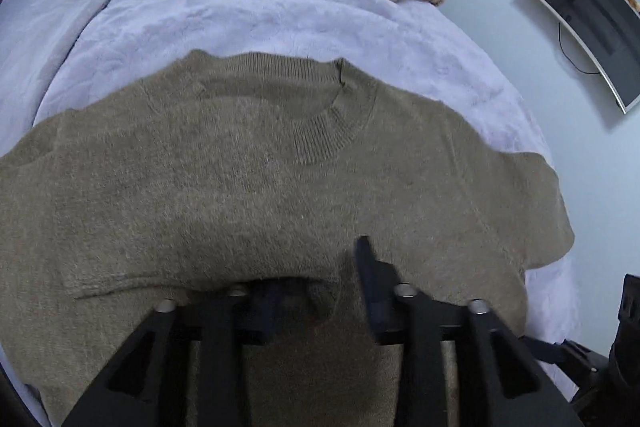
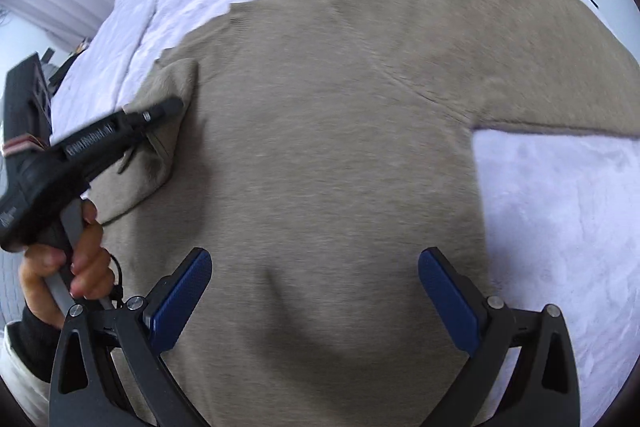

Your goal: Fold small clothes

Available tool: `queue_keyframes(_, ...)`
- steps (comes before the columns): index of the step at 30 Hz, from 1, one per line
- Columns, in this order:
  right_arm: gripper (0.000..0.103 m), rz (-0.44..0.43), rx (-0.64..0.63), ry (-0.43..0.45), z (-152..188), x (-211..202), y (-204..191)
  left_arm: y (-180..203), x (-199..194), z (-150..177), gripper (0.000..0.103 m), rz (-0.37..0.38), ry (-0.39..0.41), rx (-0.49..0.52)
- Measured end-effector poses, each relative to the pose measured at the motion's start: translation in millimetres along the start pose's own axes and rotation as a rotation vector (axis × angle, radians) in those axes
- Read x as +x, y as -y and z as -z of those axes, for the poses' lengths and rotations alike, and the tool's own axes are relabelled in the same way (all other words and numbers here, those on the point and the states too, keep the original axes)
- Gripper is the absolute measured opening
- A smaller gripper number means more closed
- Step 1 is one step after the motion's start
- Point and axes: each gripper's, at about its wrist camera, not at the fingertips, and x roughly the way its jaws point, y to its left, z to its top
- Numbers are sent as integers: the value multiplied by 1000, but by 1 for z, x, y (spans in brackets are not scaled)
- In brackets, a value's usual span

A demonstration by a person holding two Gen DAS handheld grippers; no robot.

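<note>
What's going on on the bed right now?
A person is folding a taupe knit sweater spread on a pale lavender blanket. The left tool, gripped by a hand, sits at a folded-in sleeve on the sweater's left side, jaws parted with a flap of fabric between them. The right tool hovers open over the sweater body, holding nothing.

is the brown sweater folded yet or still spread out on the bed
Mostly spread: the brown sweater lies flat on the lilac blanket, collar showing. One sleeve is turned in over the body beside the left claw.
</note>
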Motion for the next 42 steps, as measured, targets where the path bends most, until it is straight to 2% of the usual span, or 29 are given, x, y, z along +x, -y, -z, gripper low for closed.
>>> queue_keyframes(1, 103, 7, 9, -3, -2, 2, 5, 2, -5, 3, 68, -16, 18, 9)
queue_keyframes(4, 103, 25, 8, 2, -5, 3, 8, 7, -35, 13, 68, -36, 42, 87)
queue_keyframes(7, 103, 22, -47, 27, -17, -2, 1, -13, -77, 10, 68, -39, 97, 86)
queue_keyframes(8, 103, 21, -89, 42, -24, -3, -8, -23, -88, 8, 72, -65, 120, 74)
queue_keyframes(10, 103, 23, -203, 82, -33, -5, -36, -55, -107, -1, 86, -169, 167, 22)
queue_keyframes(11, 103, 25, -256, 97, -37, -4, -51, -76, -116, -2, 86, -238, 194, -23)
queue_keyframes(12, 103, 37, -320, 113, -40, -1, -69, -93, -116, -4, 86, -276, 190, -58)
queue_keyframes(14, 103, 74, -460, 149, -44, 7, -105, -135, -110, -5, 86, -348, 133, -162)
queue_keyframes(16, 103, 129, -607, 172, -44, 21, -142, -166, -99, -3, 86, -375, 80, -244)
queue_keyframes(18, 103, 224, -760, 204, -40, 41, -173, -189, -88, 2, 86, -353, 41, -316)
queue_keyframes(20, 102, 331, -900, 252, -35, 63, -197, -199, -79, 9, 86, -329, 31, -342)
queue_keyframes(21, 99, 385, -946, 271, -34, 72, -203, -201, -76, 12, 86, -328, 35, -344)
queue_keyframes(22, 92, 455, -1001, 290, -35, 85, -209, -200, -75, 13, 86, -331, 38, -340)
queue_keyframes(23, 55, 486, -1024, 296, -37, 91, -211, -200, -74, 14, 86, -336, 41, -335)
queue_keyframes(24, 7, 489, -1025, 285, -42, 94, -211, -199, -75, 16, 86, -340, 43, -331)
queue_keyframes(25, 8, 439, -966, 248, -54, 92, -207, -198, -74, 16, 86, -342, 43, -326)
queue_keyframes(27, 8, 311, -769, 251, -76, 73, -189, -198, -74, 17, 86, -337, 42, -322)
queue_keyframes(31, 9, -32, -263, 228, -105, 41, -106, -198, -74, 16, 86, -328, 34, -297)
queue_keyframes(32, 11, -76, -159, 210, -105, 41, -86, -198, -74, 15, 86, -329, 30, -289)
queue_keyframes(33, 18, -108, -80, 194, -104, 45, -70, -198, -74, 15, 86, -329, 27, -287)
queue_keyframes(34, 21, -164, 32, 162, -101, 51, -46, -199, -74, 14, 86, -323, 21, -287)
queue_keyframes(36, 47, -222, 185, 118, -94, 61, -13, -201, -74, 12, 86, -315, 20, -293)
queue_keyframes(37, 49, -282, 281, 107, -87, 65, 5, -202, -73, 11, 86, -308, 15, -295)
queue_keyframes(40, 54, -400, 396, 101, -77, 67, 26, -203, -71, 7, 86, -282, 0, -308)
queue_keyframes(42, 60, -413, 402, 99, -77, 69, 22, -201, -68, 5, 85, -251, -10, -322)
